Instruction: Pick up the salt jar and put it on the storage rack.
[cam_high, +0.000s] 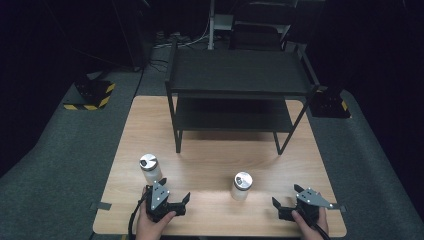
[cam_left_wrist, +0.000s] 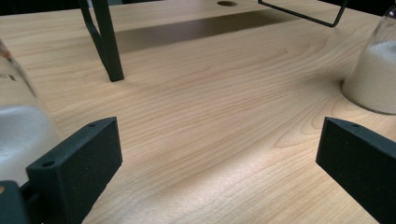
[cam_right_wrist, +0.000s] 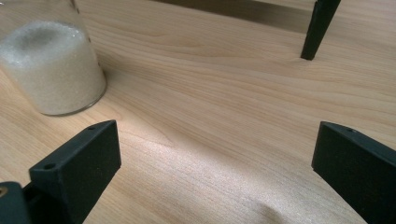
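**Two open grippers resting near two jars of white powder**

At the near left of the light wooden table (cam_high: 210, 150), the left gripper (cam_high: 175, 200) is sitting low in the person's left hand (cam_high: 150, 225), its black jaws standing wide with nothing between them. Just beyond it, on its far-left side, the left clear glass jar with a silver metal lid (cam_high: 149, 168) is standing upright, part-filled with white powder; in the left gripper view this jar is looming at the left edge, outside the left jaw rather than inside the gap. The gripper is probably being held this way so that a short swing leftward and forward would bring the jar between the jaws.

Toward the middle, the second clear glass jar with a silver lid (cam_high: 241, 186) is standing upright on bare wood, apart from both tools, seemingly set where either hand could reach it. It is lying to the far left of the right gripper (cam_high: 289, 201), outside that gripper's left jaw in the right gripper view.

At the near right, the right gripper is also gaping wide and empty in the person's right hand (cam_high: 309, 220).

Farther back, the black two-tier metal shelf (cam_high: 239, 75) is standing empty, likely waiting to receive the jars.
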